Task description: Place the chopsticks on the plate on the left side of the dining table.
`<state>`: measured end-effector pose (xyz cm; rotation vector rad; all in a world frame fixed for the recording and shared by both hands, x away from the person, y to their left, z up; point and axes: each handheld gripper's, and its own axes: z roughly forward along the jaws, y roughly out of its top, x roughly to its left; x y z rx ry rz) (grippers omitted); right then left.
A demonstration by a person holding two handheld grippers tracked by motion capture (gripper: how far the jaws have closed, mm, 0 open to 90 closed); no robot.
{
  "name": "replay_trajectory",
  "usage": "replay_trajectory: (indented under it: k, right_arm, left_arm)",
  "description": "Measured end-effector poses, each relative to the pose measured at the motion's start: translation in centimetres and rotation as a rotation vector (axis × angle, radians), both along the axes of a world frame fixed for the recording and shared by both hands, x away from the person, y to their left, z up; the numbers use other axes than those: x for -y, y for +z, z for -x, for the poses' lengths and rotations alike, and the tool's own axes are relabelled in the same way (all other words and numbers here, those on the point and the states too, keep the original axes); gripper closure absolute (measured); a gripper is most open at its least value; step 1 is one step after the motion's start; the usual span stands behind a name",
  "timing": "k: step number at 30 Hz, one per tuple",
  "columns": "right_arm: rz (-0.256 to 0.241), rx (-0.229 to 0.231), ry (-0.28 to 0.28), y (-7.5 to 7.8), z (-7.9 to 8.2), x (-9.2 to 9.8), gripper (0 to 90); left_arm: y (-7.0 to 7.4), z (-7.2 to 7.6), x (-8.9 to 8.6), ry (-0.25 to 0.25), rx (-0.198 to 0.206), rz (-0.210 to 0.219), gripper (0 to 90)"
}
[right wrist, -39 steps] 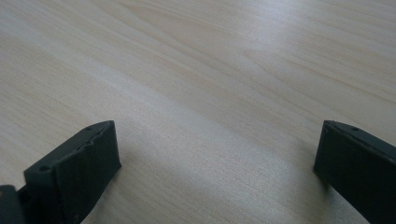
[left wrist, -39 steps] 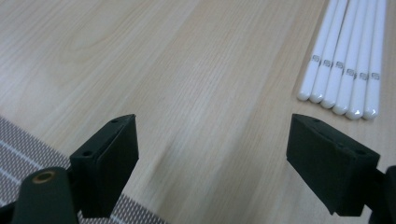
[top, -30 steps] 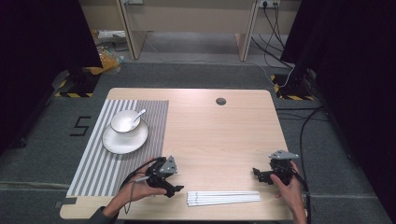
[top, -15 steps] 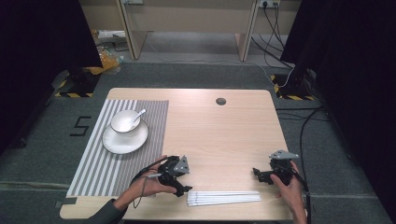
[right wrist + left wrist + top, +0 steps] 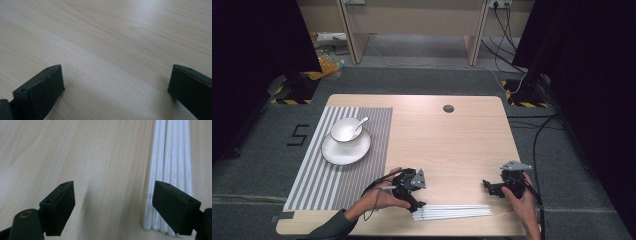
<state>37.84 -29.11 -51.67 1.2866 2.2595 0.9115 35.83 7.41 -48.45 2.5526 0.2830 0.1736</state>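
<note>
Hovering spread-jawed, left gripper [image 5: 412, 192] at left end of white rods [image 5: 452, 212] near front edge; right gripper [image 5: 502, 186] likewise spread, over bare table [image 5: 452, 140].

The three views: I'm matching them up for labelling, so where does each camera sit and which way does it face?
High view: above the near edge, facing forward and down on the table; both forearms, left gripper and right gripper show.
Left gripper view: rides the left gripper, looking past open jaws at white sticks.
Right gripper view: rides the right gripper, open jaws over bare wood.
Shared: high and left gripper views both show the sticks.
</note>
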Motion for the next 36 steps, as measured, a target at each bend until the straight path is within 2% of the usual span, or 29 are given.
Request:
replay_trajectory:
  k: [13,16,30,31,32,35,36]
  right_arm:
    - [0.000,0.000,0.001,0.0,0.0,0.0,0.2]
    - [0.000,0.000,0.001,0.0,0.0,0.0,0.2]
    - [0.000,0.000,0.002,0.0,0.0,0.0,0.2]
    - [0.000,0.000,0.002,0.0,0.0,0.0,0.2]
    - [0.000,-0.001,0.003,0.0,0.0,0.0,0.2]
    - [0.001,0.001,0.004,0.0,0.0,0.0,0.2]
    - [0.001,0.001,0.005,0.0,0.0,0.0,0.2]
  left_arm:
    - [-0.4,-0.2,0.6,-0.010,-0.018,-0.016,17.4]
    - [-0.3,-0.2,0.7,-0.012,-0.004,-0.019,18.2]
    - [-0.4,-0.2,1.3,-0.037,-0.018,-0.031,18.7]
    - [-0.4,-0.3,1.3,-0.039,-0.010,-0.041,20.2]
    - [-0.5,-0.3,1.4,-0.040,-0.010,-0.034,21.7]
    - [-0.6,-0.4,1.4,-0.063,-0.014,-0.033,36.7]
    - [-0.5,-0.3,1.3,-0.098,-0.024,-0.027,44.7]
